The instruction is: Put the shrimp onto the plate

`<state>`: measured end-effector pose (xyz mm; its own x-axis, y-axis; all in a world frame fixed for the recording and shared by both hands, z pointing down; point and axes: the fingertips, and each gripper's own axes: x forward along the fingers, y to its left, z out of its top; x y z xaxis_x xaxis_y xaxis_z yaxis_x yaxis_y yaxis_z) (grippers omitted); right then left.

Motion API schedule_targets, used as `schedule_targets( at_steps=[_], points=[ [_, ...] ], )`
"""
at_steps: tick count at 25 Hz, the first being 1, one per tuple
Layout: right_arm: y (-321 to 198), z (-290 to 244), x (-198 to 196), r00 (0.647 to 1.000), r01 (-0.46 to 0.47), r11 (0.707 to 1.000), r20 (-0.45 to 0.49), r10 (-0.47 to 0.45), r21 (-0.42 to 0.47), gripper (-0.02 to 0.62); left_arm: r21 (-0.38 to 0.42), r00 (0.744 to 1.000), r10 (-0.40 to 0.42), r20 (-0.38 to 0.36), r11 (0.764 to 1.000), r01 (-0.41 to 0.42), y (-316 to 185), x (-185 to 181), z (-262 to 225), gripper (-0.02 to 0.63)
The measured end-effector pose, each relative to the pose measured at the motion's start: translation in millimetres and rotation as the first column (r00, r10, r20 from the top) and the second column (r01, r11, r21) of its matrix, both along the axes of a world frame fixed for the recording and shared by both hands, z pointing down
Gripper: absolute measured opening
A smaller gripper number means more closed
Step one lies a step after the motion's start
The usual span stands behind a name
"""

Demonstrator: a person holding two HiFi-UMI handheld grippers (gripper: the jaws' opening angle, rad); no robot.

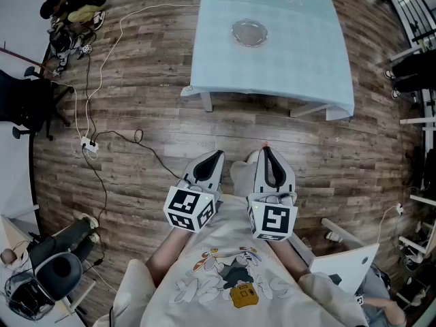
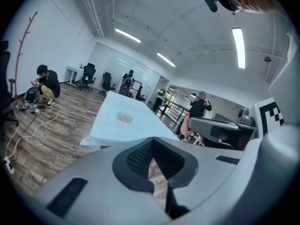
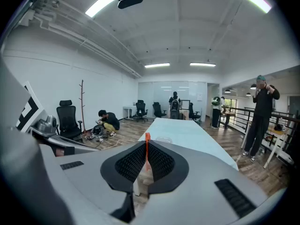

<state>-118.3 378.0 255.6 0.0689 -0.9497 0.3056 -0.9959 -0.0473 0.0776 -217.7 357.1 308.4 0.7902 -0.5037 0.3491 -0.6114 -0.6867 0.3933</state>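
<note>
A clear glass plate (image 1: 248, 32) sits on a table with a pale blue cloth (image 1: 300, 60), well ahead of me across wooden floor. I hold both grippers close to my body, side by side, pointing at the table. My right gripper (image 1: 266, 150) is shut on the shrimp, of which only a thin orange-red tip (image 3: 147, 146) sticks up between the jaws; the same tip (image 1: 264, 144) shows in the head view. My left gripper (image 1: 216, 157) is shut with nothing seen in it. The plate (image 2: 124, 117) looks small and far in the left gripper view, as does the plate (image 3: 164, 138) in the right gripper view.
White and black cables with a power strip (image 1: 88, 144) lie on the floor to the left. A black office chair (image 1: 27, 104) stands at far left, another chair (image 1: 58, 268) at lower left. One person crouches (image 2: 46, 84) by the wall; another stands (image 3: 261, 111) near a railing.
</note>
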Motion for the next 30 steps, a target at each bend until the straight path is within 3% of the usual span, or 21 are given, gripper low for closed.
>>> schedule_targets(
  at_steps=[7, 13, 19, 30],
  points=[
    [77, 3, 98, 0.991, -0.089, 0.995, 0.096, 0.093, -0.04, 0.035, -0.018, 0.999, 0.007, 0.034, 1.0, -0.006, 73, 70, -8, 0.008],
    [131, -11, 155, 0.979, -0.042, 0.999, 0.201, 0.04, 0.01, 0.035, 0.007, 0.997, -0.008, 0.075, 1.0, 0.008, 128, 135, -18, 0.008],
    [166, -20, 192, 0.979, 0.007, 0.997, 0.202, -0.021, 0.071, 0.035, -0.018, 0.995, -0.001, 0.102, 1.0, 0.003, 179, 181, -9, 0.008],
    [155, -7, 213, 0.966, 0.055, 0.997, 0.251, -0.068, 0.06, 0.034, -0.013, 0.99, -0.075, 0.12, 0.997, 0.077, 173, 192, -11, 0.008]
  ],
)
